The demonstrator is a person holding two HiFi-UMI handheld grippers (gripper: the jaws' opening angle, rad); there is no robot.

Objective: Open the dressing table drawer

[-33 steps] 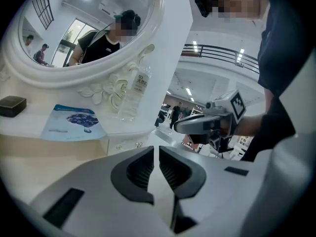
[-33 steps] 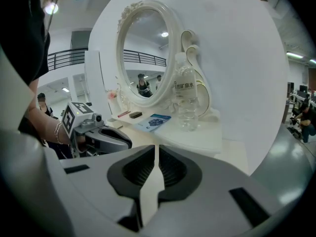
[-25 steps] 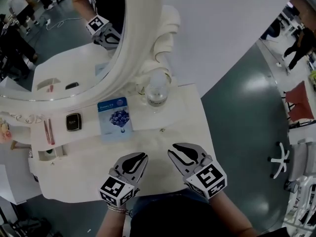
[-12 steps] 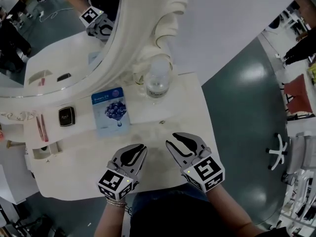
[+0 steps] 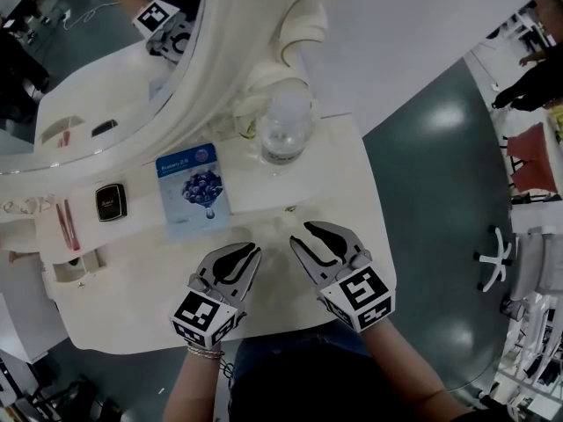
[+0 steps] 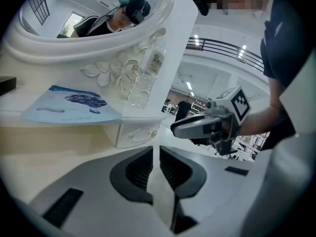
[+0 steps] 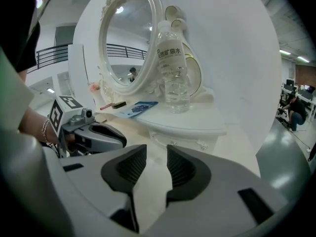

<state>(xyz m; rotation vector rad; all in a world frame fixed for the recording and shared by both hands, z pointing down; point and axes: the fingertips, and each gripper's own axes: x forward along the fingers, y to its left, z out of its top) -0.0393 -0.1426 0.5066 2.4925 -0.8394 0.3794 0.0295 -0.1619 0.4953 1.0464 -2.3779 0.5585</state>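
Right gripper has eased down over the counter, fingers opening on nothing; left gripper fingers a slit apart, empty. Drawer sits shut just ahead, so the grasp seems next

A clear water bottle stands upright just at five o'clock of the oval white mirror. A blue packet lies flat at eight o'clock of the bottle. A black compact sits at nine o'clock of the packet, with a pink stick beyond it. On the green floor, well off at three o'clock, stand a white chair base and a red chair.
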